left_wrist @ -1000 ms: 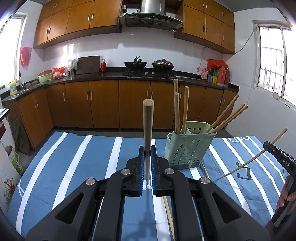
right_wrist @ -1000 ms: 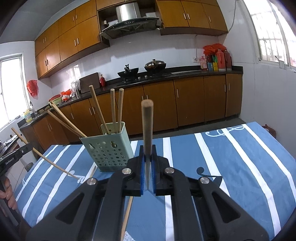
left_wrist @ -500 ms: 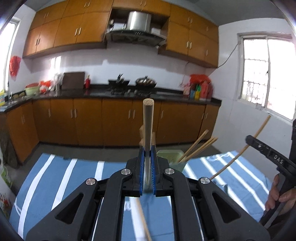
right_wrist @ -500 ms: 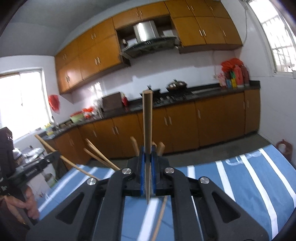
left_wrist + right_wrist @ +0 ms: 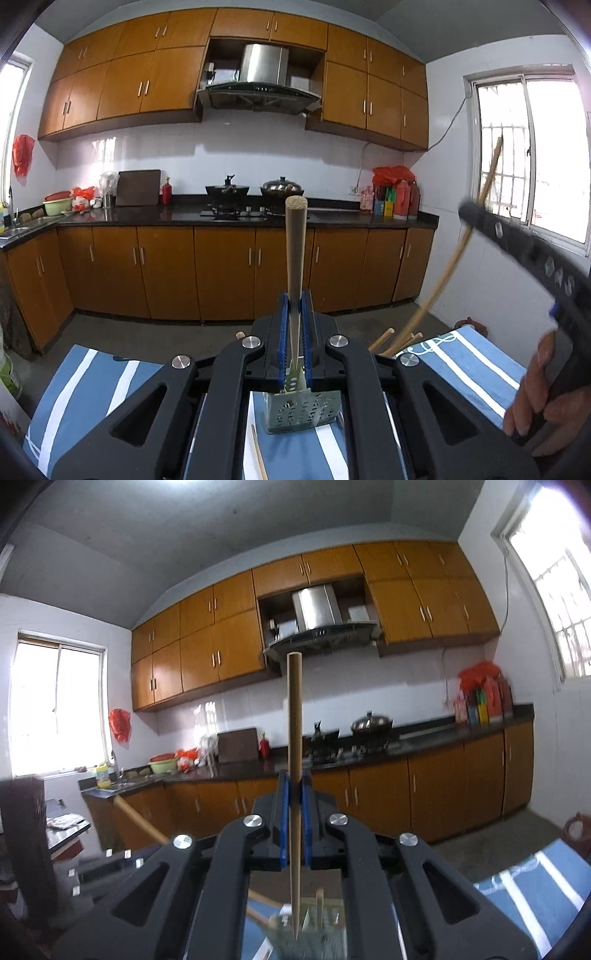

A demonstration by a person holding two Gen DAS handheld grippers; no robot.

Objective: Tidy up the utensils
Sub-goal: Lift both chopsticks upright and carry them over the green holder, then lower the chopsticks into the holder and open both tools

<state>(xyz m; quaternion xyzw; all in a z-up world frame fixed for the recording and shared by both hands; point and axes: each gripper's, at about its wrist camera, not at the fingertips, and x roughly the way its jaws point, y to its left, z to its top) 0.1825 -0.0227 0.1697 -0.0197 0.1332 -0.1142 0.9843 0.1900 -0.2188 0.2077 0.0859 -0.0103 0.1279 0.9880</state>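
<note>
My left gripper point(image 5: 295, 297) is shut on a wooden chopstick point(image 5: 295, 251) that stands upright, thick end up. Below its jaws a pale green perforated utensil holder point(image 5: 303, 410) sits on the striped cloth with several chopstick ends point(image 5: 384, 338) poking out. My right gripper point(image 5: 294, 775) is shut on a second chopstick point(image 5: 294, 720), whose thin tip hangs just over the holder point(image 5: 317, 926). In the left wrist view the right gripper point(image 5: 469, 212) shows at the right, blurred, with its chopstick point(image 5: 458, 254) slanting down and a hand point(image 5: 535, 402) on its handle.
A blue and white striped cloth point(image 5: 92, 387) covers the table. One loose chopstick point(image 5: 258, 458) lies on it in front of the holder. Brown kitchen cabinets point(image 5: 221, 273) and a dark counter with a stove stand beyond the table. The left gripper's chopstick point(image 5: 140, 823) shows blurred at left.
Both grippers have risen and tilted up, each still holding its chopstick. The holder has dropped from mid-frame to under the jaws in both views.
</note>
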